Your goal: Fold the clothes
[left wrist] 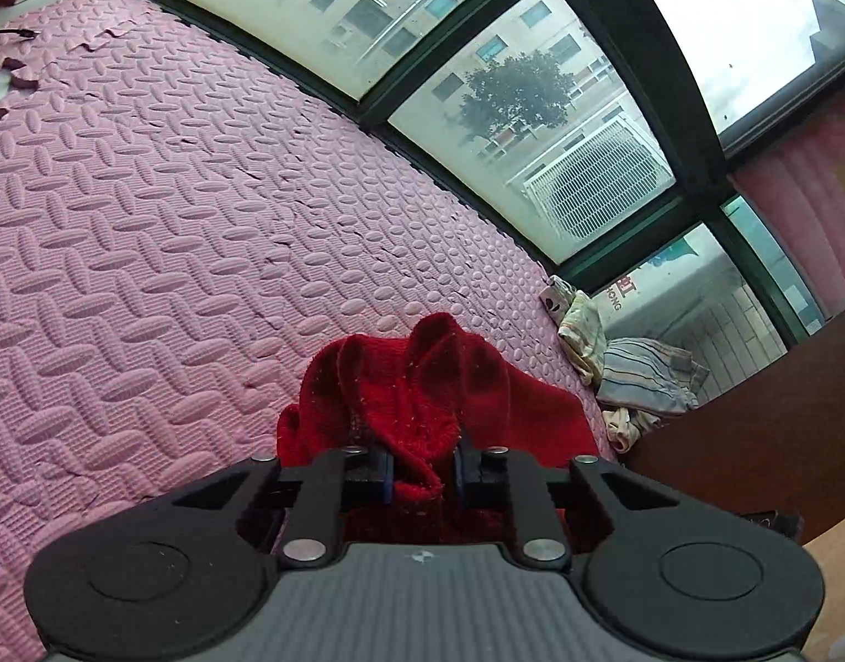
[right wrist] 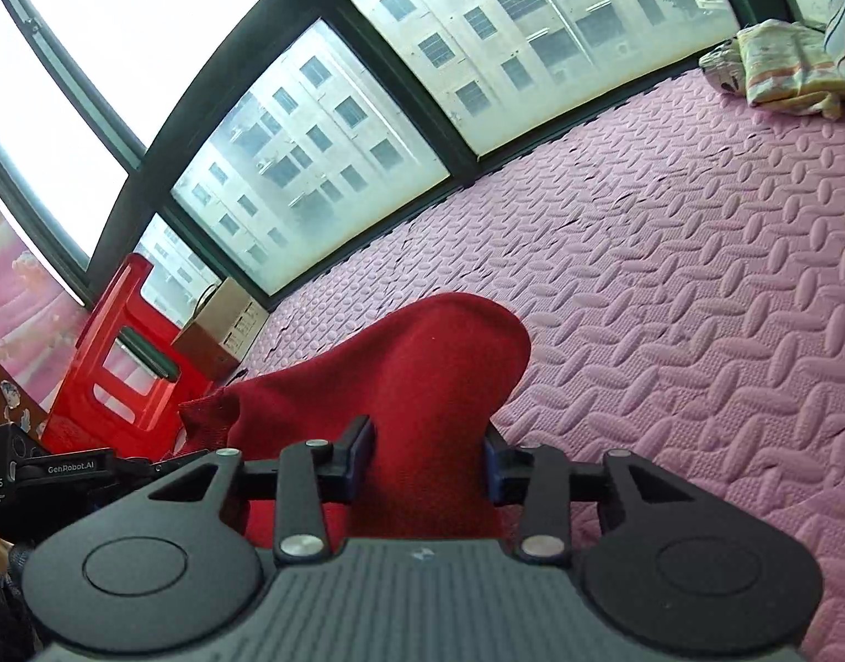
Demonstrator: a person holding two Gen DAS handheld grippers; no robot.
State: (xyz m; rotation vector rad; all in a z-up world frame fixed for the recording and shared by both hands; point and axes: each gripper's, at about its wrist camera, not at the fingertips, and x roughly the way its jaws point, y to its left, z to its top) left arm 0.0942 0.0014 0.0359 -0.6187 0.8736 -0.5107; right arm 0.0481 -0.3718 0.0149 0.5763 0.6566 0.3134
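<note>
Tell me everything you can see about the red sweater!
The red sweater is a fuzzy knit with light lint specks. It is bunched into folds over the pink foam mat. The left gripper pinches a ribbed edge, and the right gripper clamps another, smoother part.

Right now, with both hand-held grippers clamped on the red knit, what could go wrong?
1. The left hand-held gripper pinches a bunched wad of the red knit garment, probably several layers; lifting may drag hidden folds and give a crooked fold.
2. The right hand-held gripper holds a wide band of the fabric between its pads; a looser bite could slip under tension.
3. The pile of other clothes lies near the garment on the pink foam mat; a swing could snag it.
</note>
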